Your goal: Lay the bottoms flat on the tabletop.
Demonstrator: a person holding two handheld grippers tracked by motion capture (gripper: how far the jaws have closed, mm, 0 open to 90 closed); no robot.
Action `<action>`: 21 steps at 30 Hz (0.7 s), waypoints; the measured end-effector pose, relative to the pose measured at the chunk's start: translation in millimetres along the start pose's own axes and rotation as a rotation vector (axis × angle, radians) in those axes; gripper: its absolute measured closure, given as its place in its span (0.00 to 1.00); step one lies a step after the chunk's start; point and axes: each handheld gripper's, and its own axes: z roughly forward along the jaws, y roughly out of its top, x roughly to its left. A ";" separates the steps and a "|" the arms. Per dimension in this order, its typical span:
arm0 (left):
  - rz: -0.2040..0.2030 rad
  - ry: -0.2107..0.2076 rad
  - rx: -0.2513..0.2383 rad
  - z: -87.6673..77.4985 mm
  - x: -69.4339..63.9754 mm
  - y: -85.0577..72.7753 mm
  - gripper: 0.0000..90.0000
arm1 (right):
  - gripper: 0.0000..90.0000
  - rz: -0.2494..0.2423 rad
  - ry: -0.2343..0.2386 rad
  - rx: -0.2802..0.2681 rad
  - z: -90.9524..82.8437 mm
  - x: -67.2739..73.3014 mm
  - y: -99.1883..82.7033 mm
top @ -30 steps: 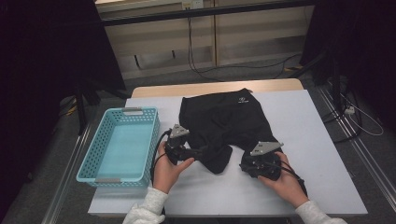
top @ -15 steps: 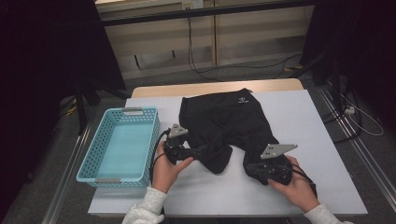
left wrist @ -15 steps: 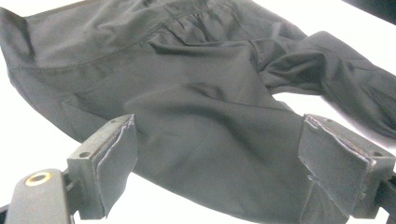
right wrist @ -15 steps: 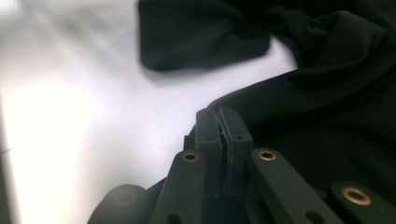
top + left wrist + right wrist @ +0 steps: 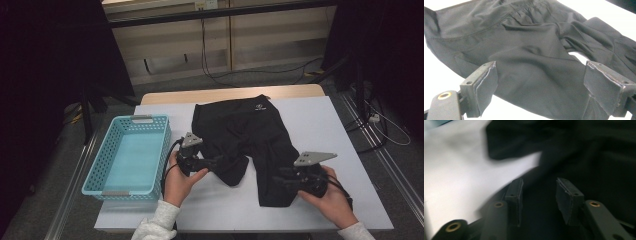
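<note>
A light blue basket stood empty at the left edge of the bench, on its white cover. Cables lay on the floor behind.

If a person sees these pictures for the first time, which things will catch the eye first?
First the black shorts, spread in the middle of the white table with the leg ends toward the person. Next the turquoise basket at the table's left edge. Then the two grippers at the leg ends: the left gripper with its jaws wide apart over the cloth, and the right gripper, whose jaws have just been opening, with cloth between them.
</note>
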 end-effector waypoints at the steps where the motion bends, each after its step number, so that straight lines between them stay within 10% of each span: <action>1: -0.005 0.001 0.000 0.2 0.1 -0.3 0.14 | 0.62 0.015 -0.027 -0.007 -1.5 -8.1 0.1; 7: -0.005 0.000 -0.003 0.6 -0.6 -0.2 0.14 | 0.62 0.108 -0.170 -0.007 -8.4 -44.0 -7.1; 17: 0.005 0.003 -0.001 0.7 -0.5 -0.2 0.14 | 0.65 0.132 -0.245 0.102 4.4 -61.2 -20.3; 21: 0.005 0.010 0.007 1.0 0.9 -1.6 0.14 | 0.82 0.135 -0.239 0.102 6.2 -60.9 -20.5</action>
